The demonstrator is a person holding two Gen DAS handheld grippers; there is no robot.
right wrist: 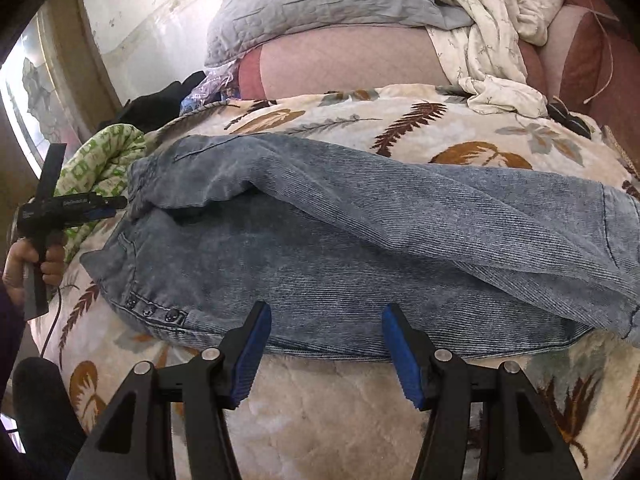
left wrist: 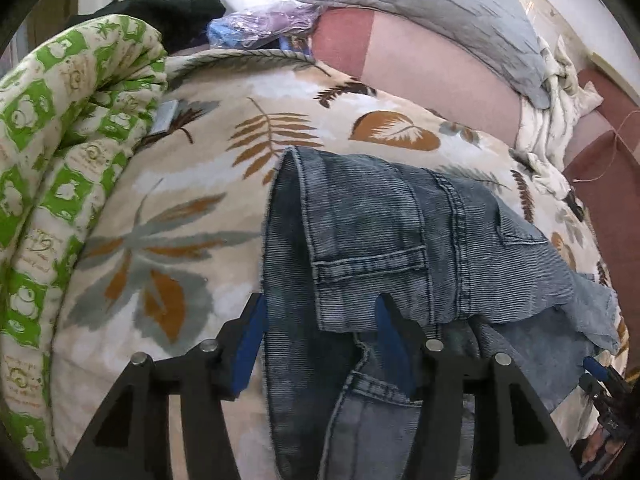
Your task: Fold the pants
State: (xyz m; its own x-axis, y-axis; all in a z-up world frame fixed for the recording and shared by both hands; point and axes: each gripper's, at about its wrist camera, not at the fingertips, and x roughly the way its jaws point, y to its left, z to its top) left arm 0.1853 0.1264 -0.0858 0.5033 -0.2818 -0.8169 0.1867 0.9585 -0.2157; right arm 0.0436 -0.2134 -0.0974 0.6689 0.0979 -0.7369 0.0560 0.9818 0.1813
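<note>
Faded blue denim pants (right wrist: pixel 340 248) lie across a leaf-patterned blanket (right wrist: pixel 360 408), one leg folded over the other. In the left wrist view the pants' waist and back pocket (left wrist: pixel 372 240) lie between and under the jaws. My left gripper (left wrist: pixel 320 312) is open, its blue pads either side of the waist end; it also shows in the right wrist view (right wrist: pixel 116 206) at the pants' left end. My right gripper (right wrist: pixel 326 320) is open and empty at the pants' near edge. It shows small in the left wrist view (left wrist: pixel 596 368).
A rolled green-and-white quilt (left wrist: pixel 60 152) lies at the left. A grey pillow (right wrist: pixel 320 4), a pink bolster (right wrist: pixel 352 64) and a crumpled white cloth (right wrist: pixel 492 52) lie at the far side. Dark clothes and a plastic bag (left wrist: pixel 256 28) sit beyond the quilt.
</note>
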